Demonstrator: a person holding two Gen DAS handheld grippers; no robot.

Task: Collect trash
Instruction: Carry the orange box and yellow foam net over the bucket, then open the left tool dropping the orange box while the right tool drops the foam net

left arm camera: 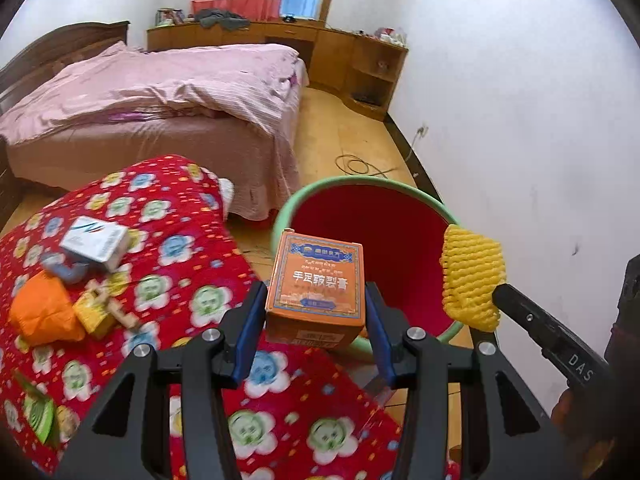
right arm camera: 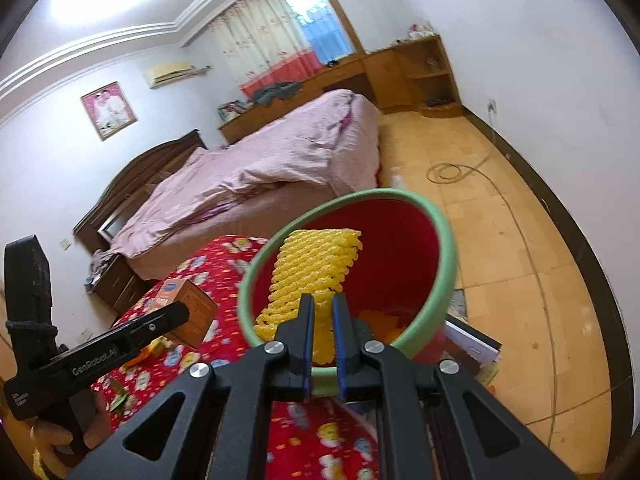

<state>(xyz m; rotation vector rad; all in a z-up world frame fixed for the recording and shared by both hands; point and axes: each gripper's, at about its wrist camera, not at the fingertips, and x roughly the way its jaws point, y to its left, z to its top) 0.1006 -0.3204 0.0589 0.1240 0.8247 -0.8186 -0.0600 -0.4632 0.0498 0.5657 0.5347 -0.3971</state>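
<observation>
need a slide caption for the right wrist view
Right gripper shut on yellow foam net above the green-rimmed red bin, left gripper holding an orange box alongside.

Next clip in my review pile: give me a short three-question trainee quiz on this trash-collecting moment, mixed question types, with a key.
1. True or false: the left tool is clamped on the orange box.
2. Multiple choice: what does the right tool hold? A) a white carton B) yellow foam netting C) an orange bag
3. Short answer: which container lies ahead of both tools, and what colours is it?

Key
1. True: the box sits between the blue pads.
2. B.
3. The bin, with a green rim and a red inside. The white carton and orange bag are on the red blanket.
</observation>
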